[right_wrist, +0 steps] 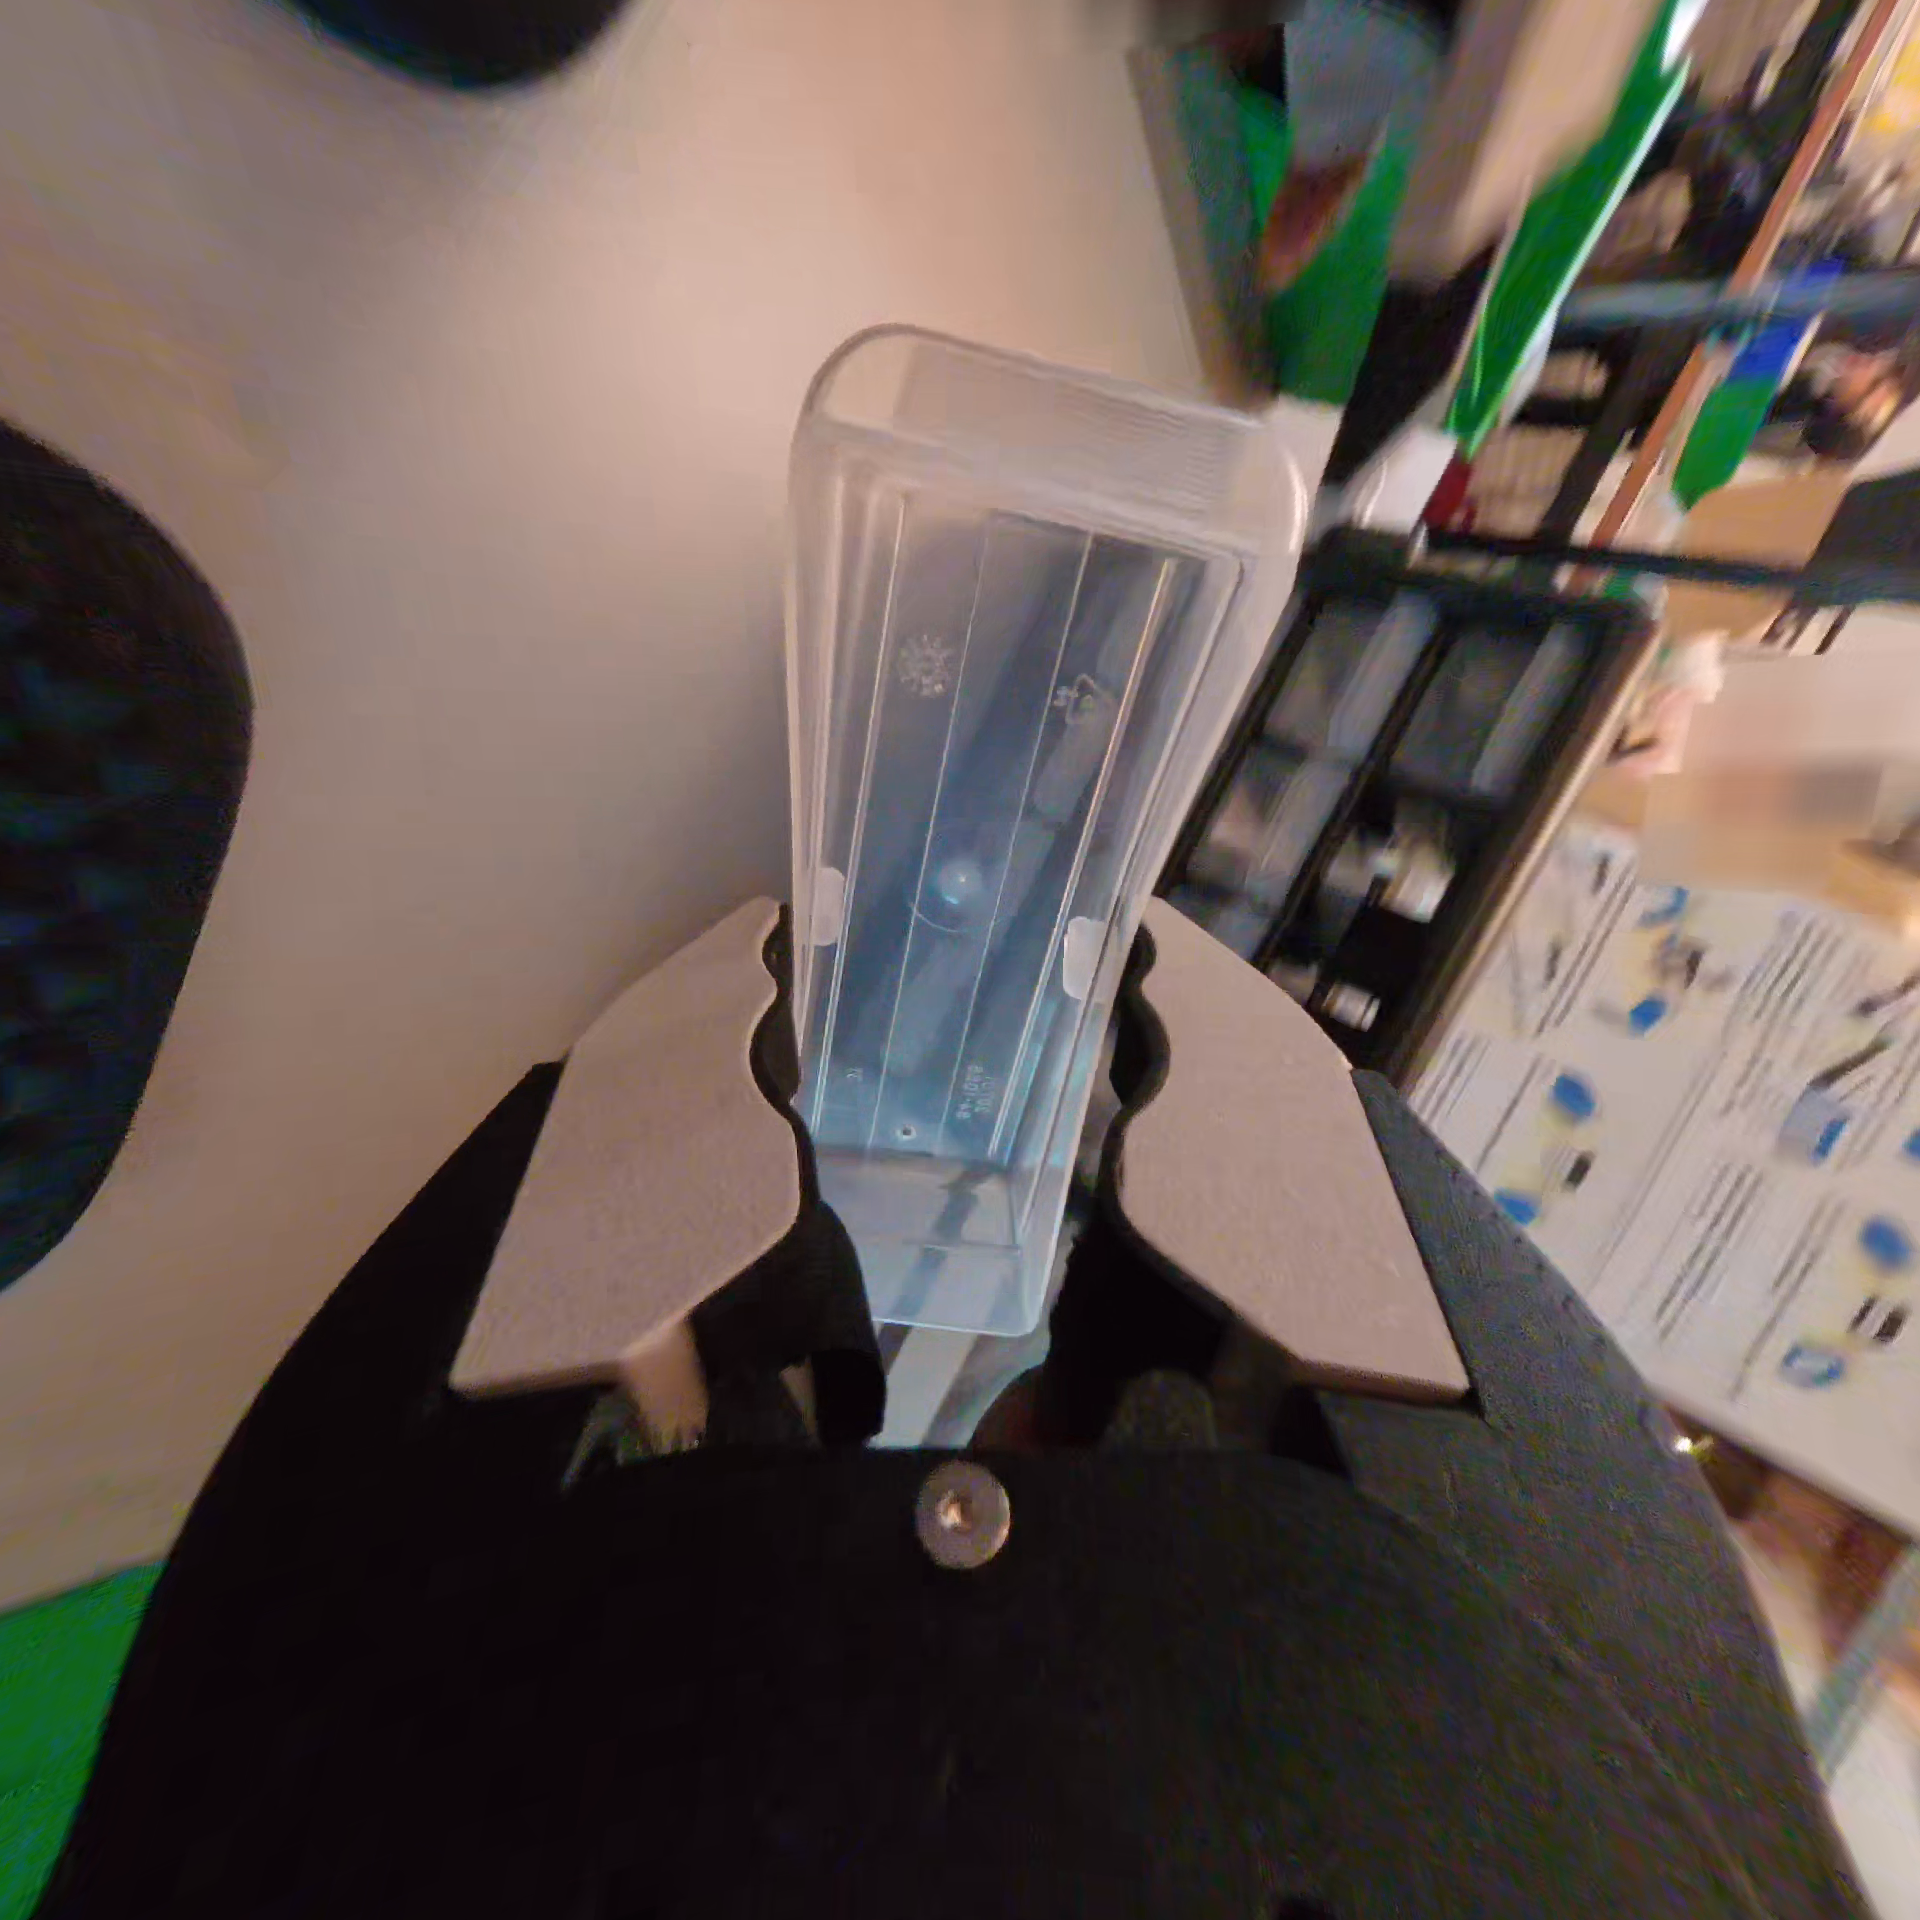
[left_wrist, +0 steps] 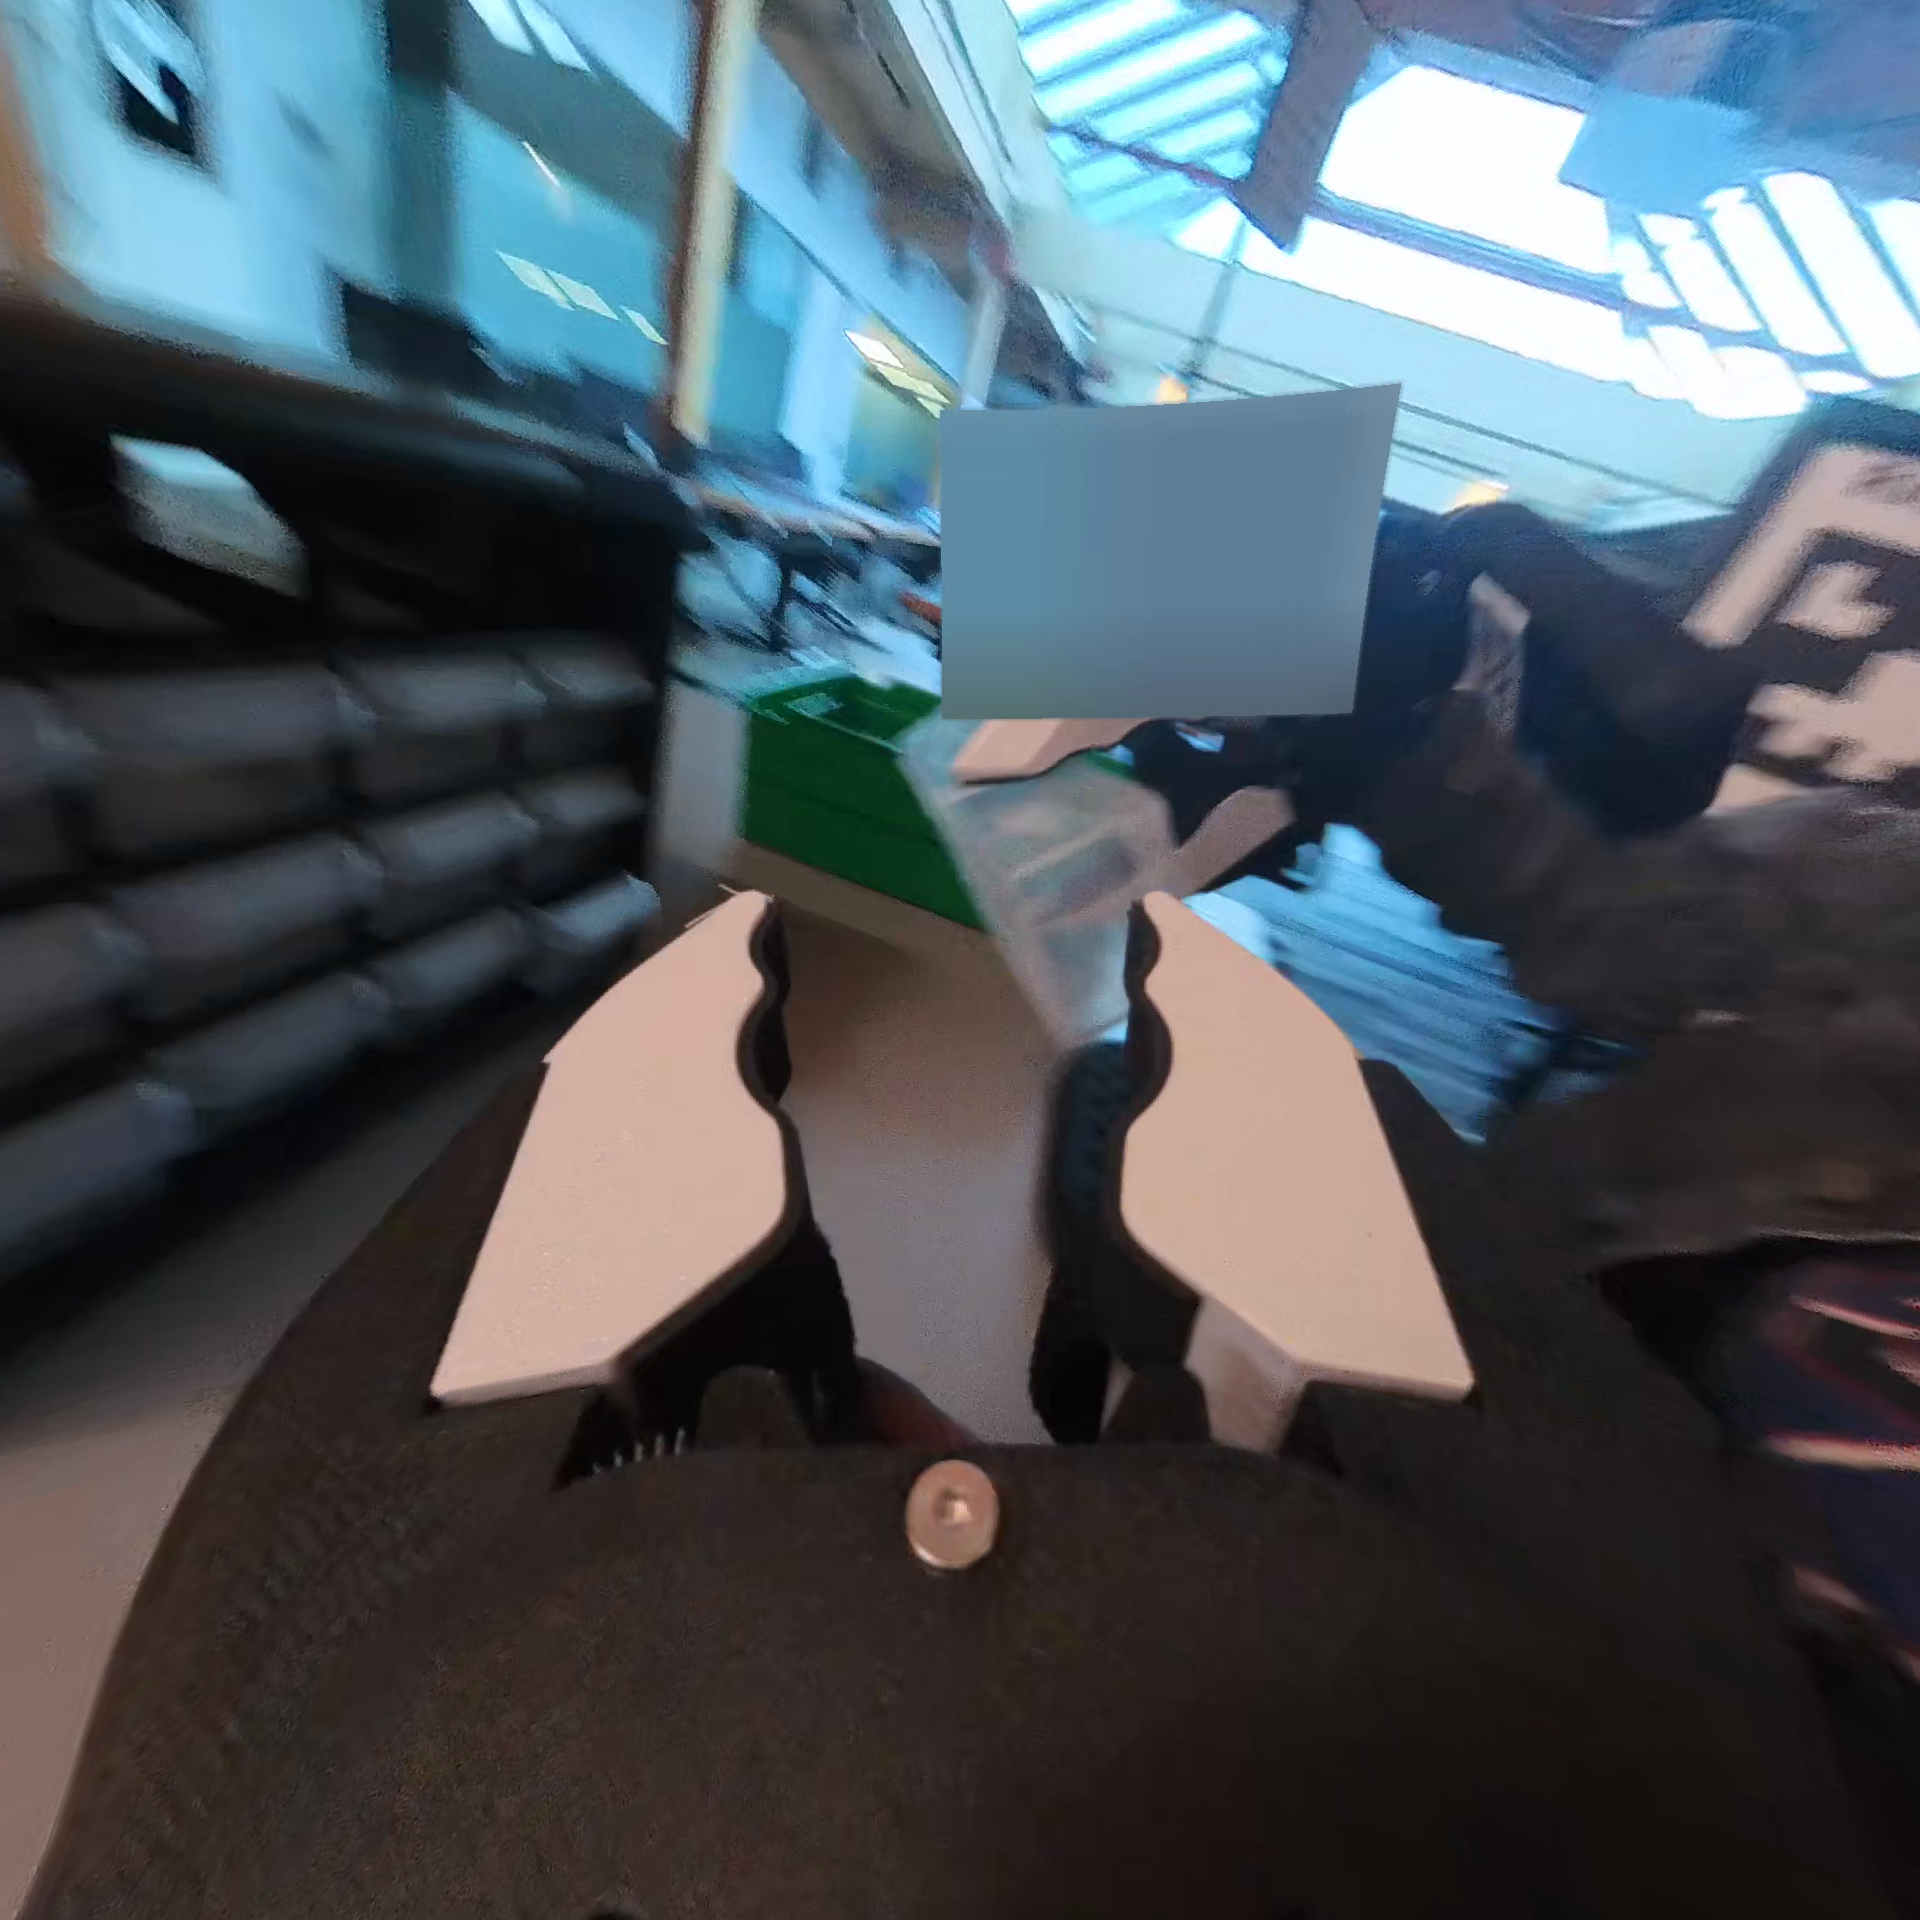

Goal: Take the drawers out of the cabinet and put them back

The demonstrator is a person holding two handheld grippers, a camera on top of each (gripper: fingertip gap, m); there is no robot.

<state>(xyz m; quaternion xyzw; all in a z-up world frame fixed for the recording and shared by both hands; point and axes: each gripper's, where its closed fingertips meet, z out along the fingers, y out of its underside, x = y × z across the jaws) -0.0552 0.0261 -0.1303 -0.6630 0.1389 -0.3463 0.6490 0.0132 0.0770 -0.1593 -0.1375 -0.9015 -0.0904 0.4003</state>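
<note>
The right gripper [right_wrist: 961,1023] pinches a clear plastic drawer [right_wrist: 1023,790] by its long sides, clear of the black cabinet [right_wrist: 1382,790] and above the pale tabletop [right_wrist: 520,520]. The smooth walls could slip or flex in so narrow a hold (a tilt would worsen it). The left gripper [left_wrist: 956,997] has its fingers spread, empty. Motion blur hides the cabinet's empty slot and the drawer's contents.

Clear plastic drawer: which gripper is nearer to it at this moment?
Right. The right gripper is shut on the clear drawer, its fingers pressing both side walls. The left gripper is open and empty, the drawer just beyond its fingertips.
</note>
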